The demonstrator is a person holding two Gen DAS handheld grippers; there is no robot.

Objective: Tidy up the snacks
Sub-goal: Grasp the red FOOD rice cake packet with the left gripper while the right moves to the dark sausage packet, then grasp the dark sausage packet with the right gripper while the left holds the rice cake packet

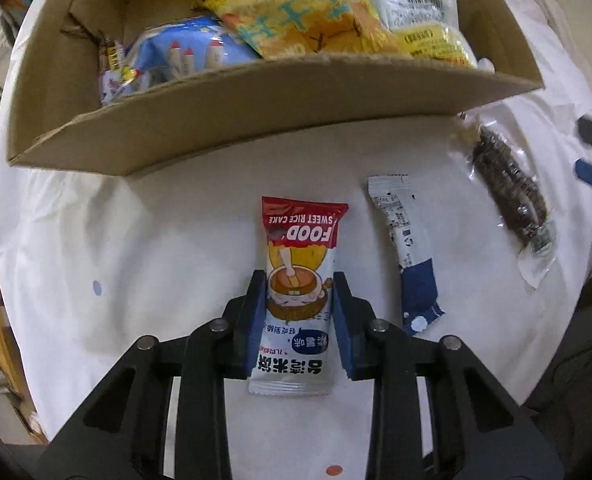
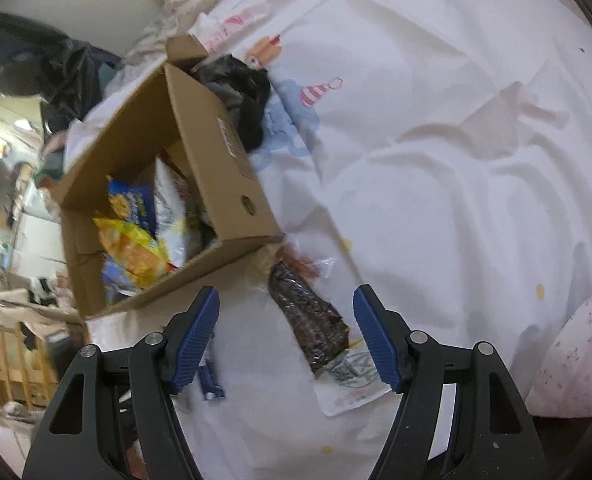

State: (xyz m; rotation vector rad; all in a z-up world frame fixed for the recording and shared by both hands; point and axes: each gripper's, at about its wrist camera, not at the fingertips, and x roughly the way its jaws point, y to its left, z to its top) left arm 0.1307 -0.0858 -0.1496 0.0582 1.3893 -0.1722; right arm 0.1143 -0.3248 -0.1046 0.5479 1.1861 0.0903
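The left gripper pinches the rice cake packet lying on the white sheet; lift it high enough to pass the cardboard box front wall. The right gripper, spread wide, straddles the dark snack bar, with open sheet to its right

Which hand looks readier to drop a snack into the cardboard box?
The left claw: its pads sit against both sides of the red-and-white rice cake packet, just before the brown cardboard box. The right claw is wide open around the dark clear-wrapped snack.
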